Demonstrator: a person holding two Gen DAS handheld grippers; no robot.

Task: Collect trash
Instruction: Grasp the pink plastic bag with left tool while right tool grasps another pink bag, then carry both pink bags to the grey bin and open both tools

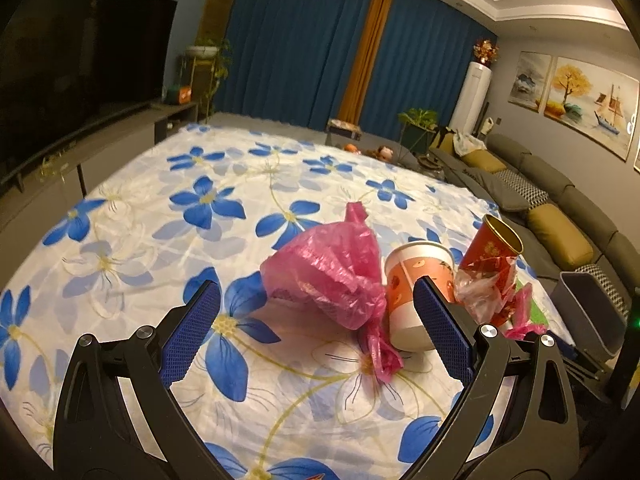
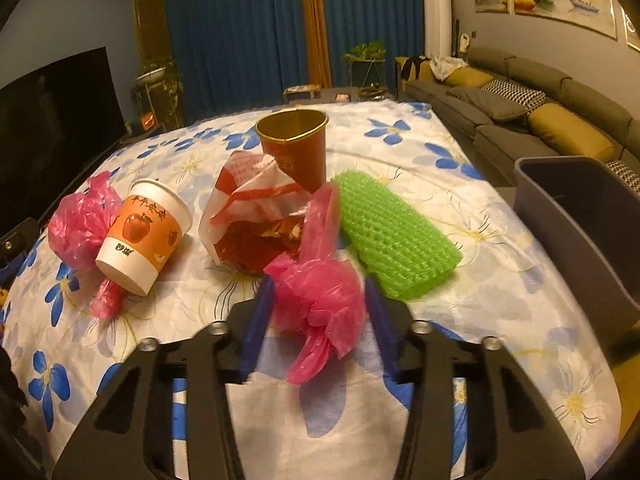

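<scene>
Right gripper (image 2: 320,300): jaws narrowed around a crumpled pink bag (image 2: 320,292); pad contact unclear. Left gripper (image 1: 316,312): jaws spread, second pink bag (image 1: 328,272) between them. Tipped paper cup (image 1: 412,292) beside it. Grey bin (image 2: 576,216) past the table's right edge.

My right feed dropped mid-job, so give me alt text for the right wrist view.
The right gripper has a crumpled pink plastic bag between its blue fingers, closing around it on a flowered tablecloth. Behind lie a green foam net, a red-and-white wrapper, a red cup, an orange cup and another pink bag; a grey bin stands right.
</scene>
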